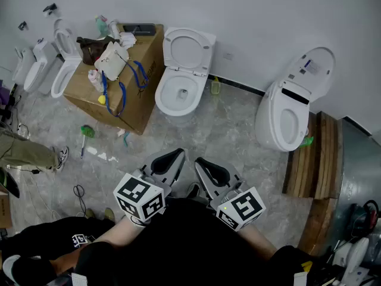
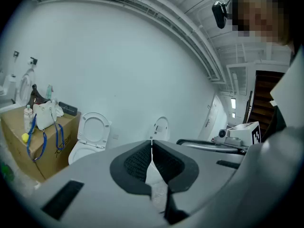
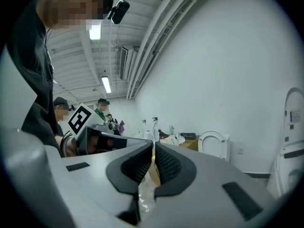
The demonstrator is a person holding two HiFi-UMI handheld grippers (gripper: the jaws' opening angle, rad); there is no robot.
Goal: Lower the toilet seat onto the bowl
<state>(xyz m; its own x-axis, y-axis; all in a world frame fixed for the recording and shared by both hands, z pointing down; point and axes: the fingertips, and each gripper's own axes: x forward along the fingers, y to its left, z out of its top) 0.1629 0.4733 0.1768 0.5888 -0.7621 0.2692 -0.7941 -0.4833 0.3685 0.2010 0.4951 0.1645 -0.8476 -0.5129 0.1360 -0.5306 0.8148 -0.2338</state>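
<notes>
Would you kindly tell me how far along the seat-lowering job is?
Done: nothing yet; the toilet seat stands upright behind the bowl. In hand: nothing; the left gripper and right gripper are shut, empty, well short of it. Left: reach the toilet seat and lower it onto the bowl.

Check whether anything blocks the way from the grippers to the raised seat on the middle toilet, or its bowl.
Nothing visible does. Bare floor lies between the left gripper, the right gripper and the toilet seat, which stands up over an uncovered bowl. The cardboard box sits off to its left.
</notes>
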